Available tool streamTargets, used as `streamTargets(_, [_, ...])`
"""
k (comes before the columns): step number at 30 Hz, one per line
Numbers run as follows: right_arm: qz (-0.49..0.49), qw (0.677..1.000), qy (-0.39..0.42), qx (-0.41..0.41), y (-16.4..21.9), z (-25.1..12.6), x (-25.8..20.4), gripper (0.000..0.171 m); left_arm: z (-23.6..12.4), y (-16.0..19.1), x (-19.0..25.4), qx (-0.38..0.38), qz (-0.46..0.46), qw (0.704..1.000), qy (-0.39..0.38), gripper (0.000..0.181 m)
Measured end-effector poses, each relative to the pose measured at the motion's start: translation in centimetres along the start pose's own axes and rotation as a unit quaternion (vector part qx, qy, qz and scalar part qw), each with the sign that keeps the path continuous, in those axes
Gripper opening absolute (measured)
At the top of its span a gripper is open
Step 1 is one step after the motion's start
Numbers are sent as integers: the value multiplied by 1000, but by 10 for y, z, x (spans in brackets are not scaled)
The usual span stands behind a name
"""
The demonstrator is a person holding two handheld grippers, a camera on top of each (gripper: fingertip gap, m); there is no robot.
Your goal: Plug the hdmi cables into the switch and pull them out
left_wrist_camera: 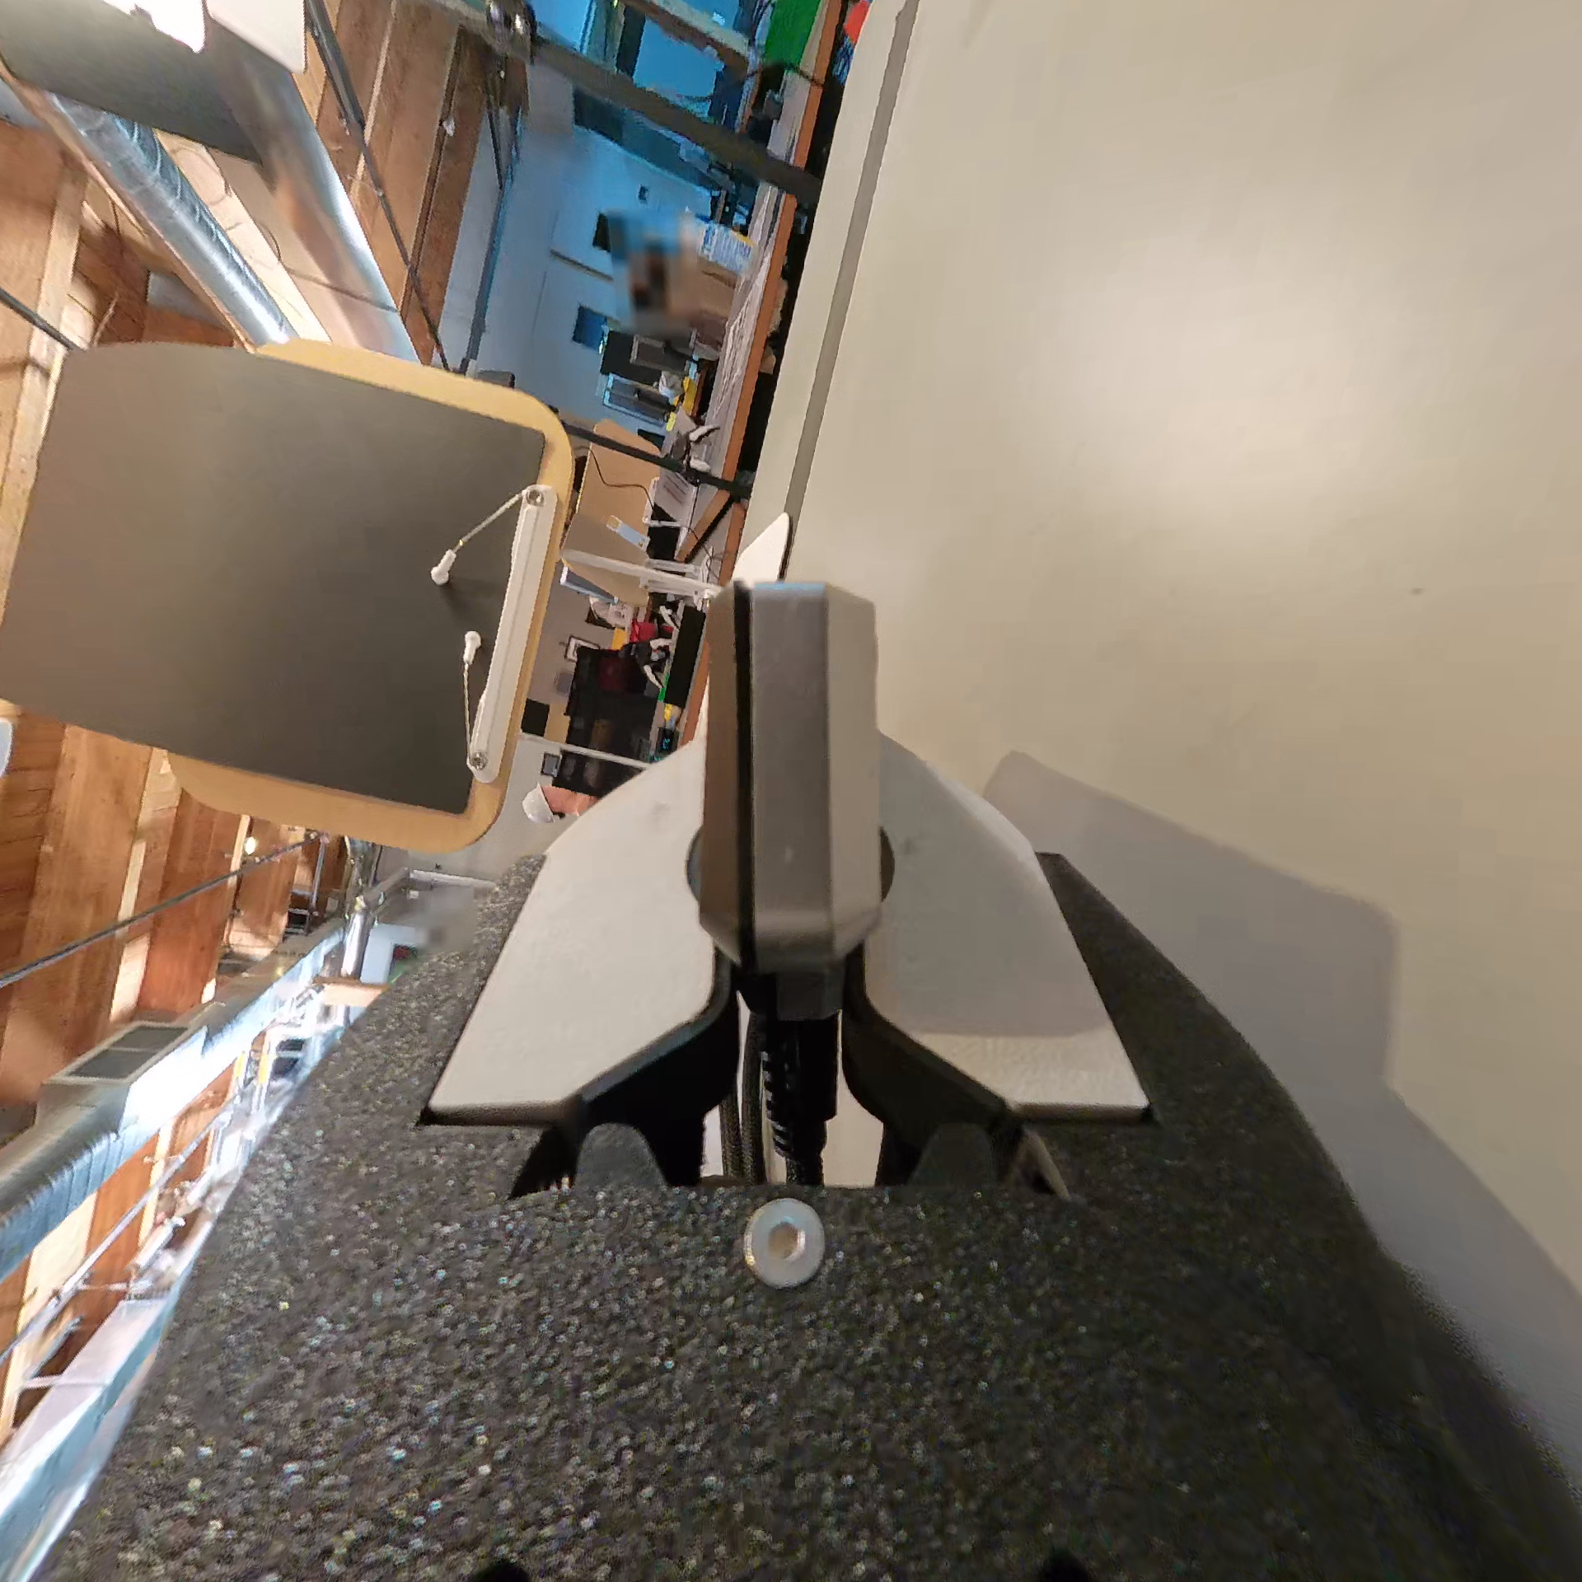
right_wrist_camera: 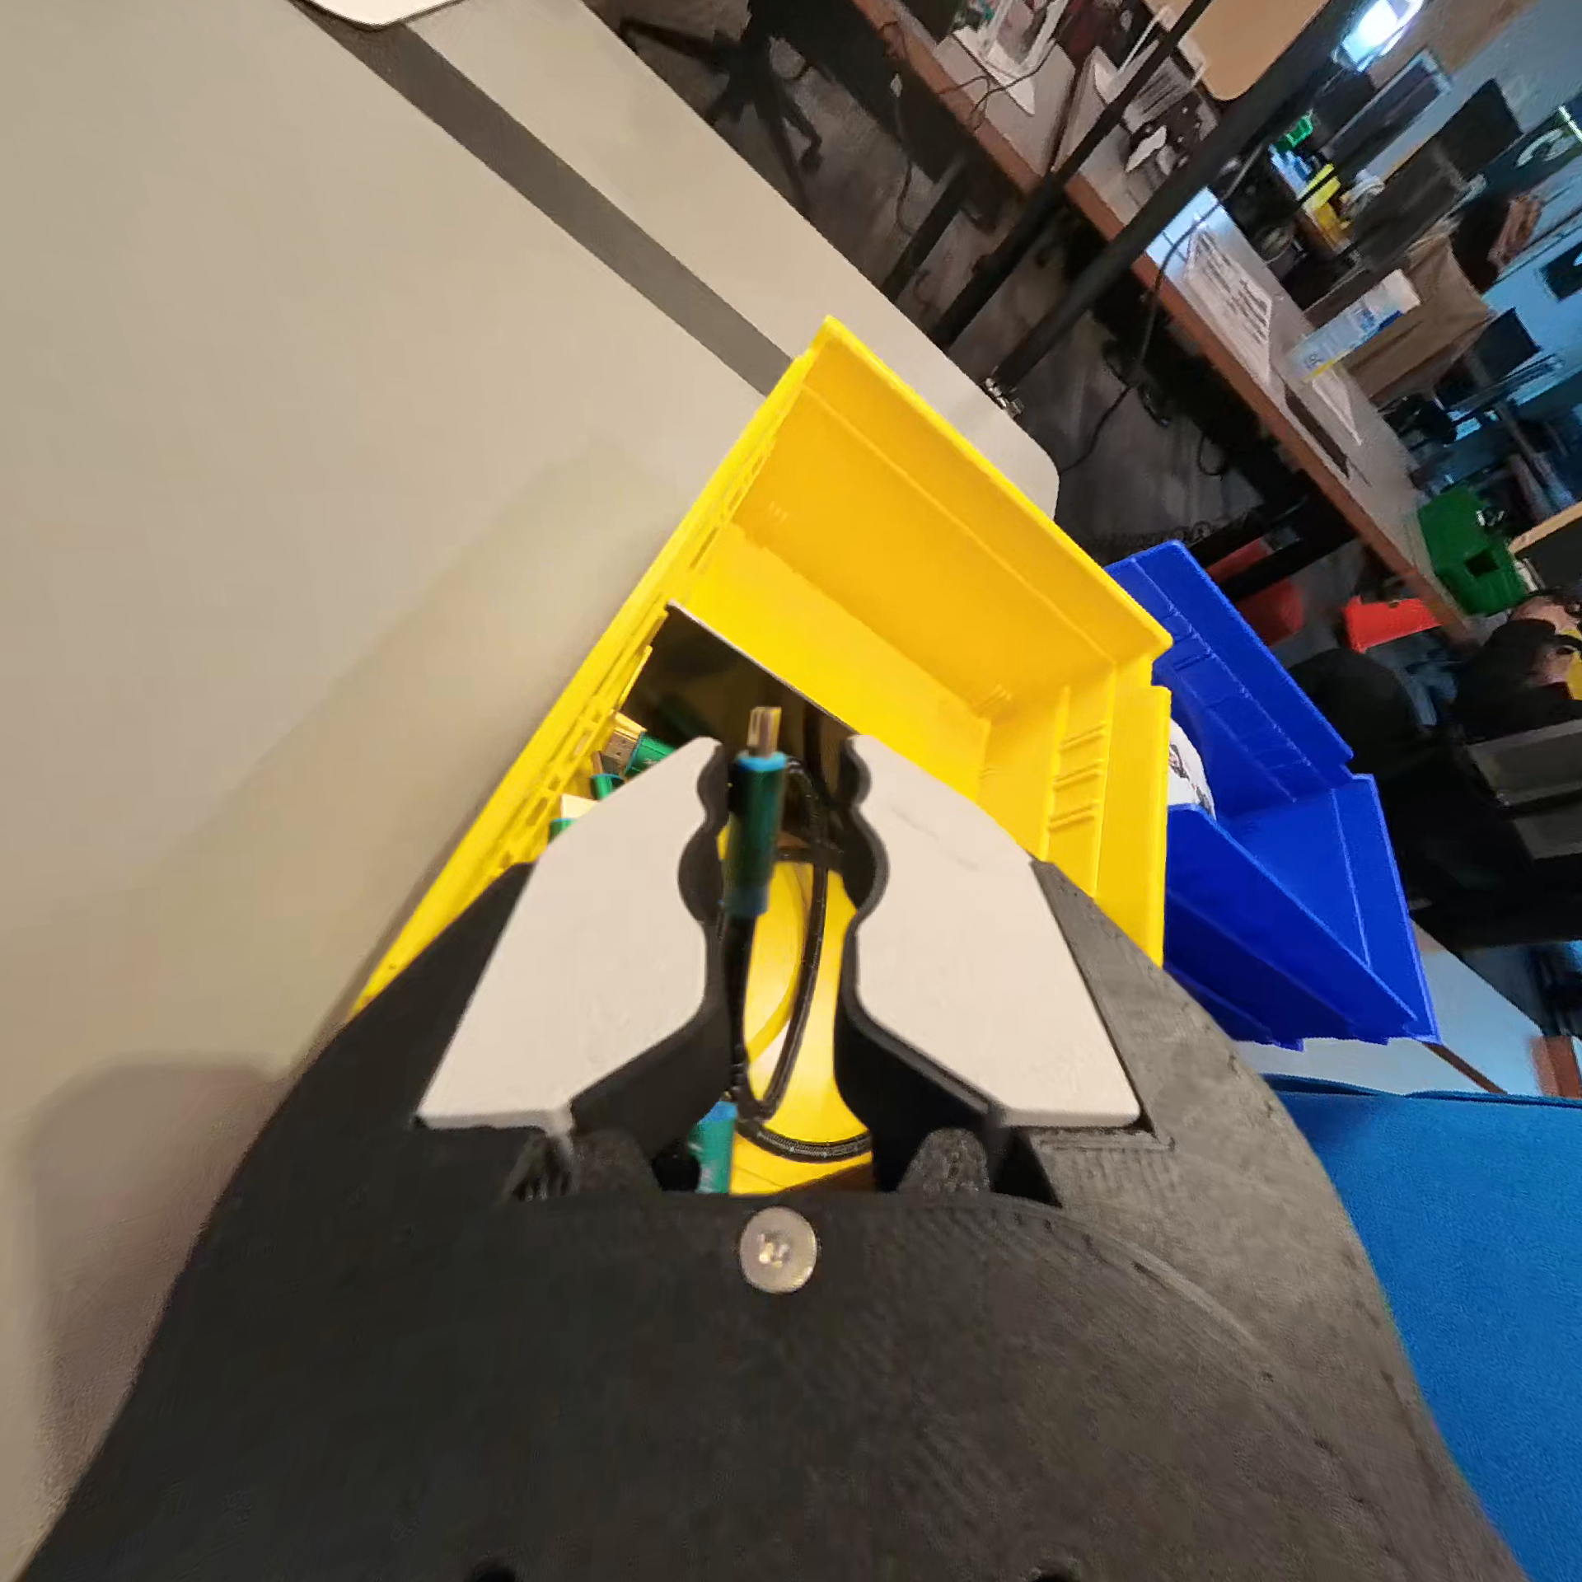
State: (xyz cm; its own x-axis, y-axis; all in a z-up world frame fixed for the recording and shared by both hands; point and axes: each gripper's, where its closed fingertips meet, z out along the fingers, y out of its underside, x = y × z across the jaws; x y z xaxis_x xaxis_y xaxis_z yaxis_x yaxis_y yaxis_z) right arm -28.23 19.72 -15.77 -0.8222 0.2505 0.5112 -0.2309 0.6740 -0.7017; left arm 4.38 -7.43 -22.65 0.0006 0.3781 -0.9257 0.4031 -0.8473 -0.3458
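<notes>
In the left wrist view my left gripper (left_wrist_camera: 792,856) is shut on a grey metal HDMI switch (left_wrist_camera: 809,728), held edge-on between the white fingers (left_wrist_camera: 599,924). A black braided cable (left_wrist_camera: 783,1104) leaves the switch's near end toward the gripper body. In the right wrist view my right gripper (right_wrist_camera: 781,753) is open over a yellow bin (right_wrist_camera: 899,548). A green-sleeved HDMI plug (right_wrist_camera: 753,822) with a gold tip stands between the fingers, close to the left finger (right_wrist_camera: 599,924); I cannot tell if it touches. Its black cable (right_wrist_camera: 796,1053) loops in the bin. More green plugs (right_wrist_camera: 629,758) lie in the bin.
The white table (left_wrist_camera: 1198,428) fills the right of the tilted left wrist view, and shows as the white table (right_wrist_camera: 257,428) beside the yellow bin. A blue bin (right_wrist_camera: 1267,822) stands right of the yellow one, on a blue mat (right_wrist_camera: 1455,1241). Workshop benches and people sit far behind. There is about 45 cm between the tips of the two grippers.
</notes>
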Motion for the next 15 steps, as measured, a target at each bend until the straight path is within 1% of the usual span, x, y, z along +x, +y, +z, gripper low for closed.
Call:
streamTargets(1, [-8, 1000, -3, 0, -3, -2, -3, 28, -2, -4, 2, 12, 7, 1000, 3, 23])
streamTargets(5, [-76, 997, 1, 27, -36, -23, -17, 31, -9, -32, 3, 78, 34, 996, 1, 23])
streamTargets(8, [-144, 989, -7, 39, -59, -36, -41, 40, -12, -51, 4, 115, 46, 992, -2, 23])
streamTargets(10, [-182, 981, -32, 66, -76, -43, -69, 43, -18, -64, 8, 152, 53, 987, 3, 24])
streamTargets(13, [-231, 959, -99, 131, -103, -44, -132, 51, -30, -83, 12, 208, 52, 977, 9, 24])
streamTargets(15, [-268, 938, -137, 171, -116, -36, -181, 69, -38, -95, 12, 240, 53, 969, 7, 25])
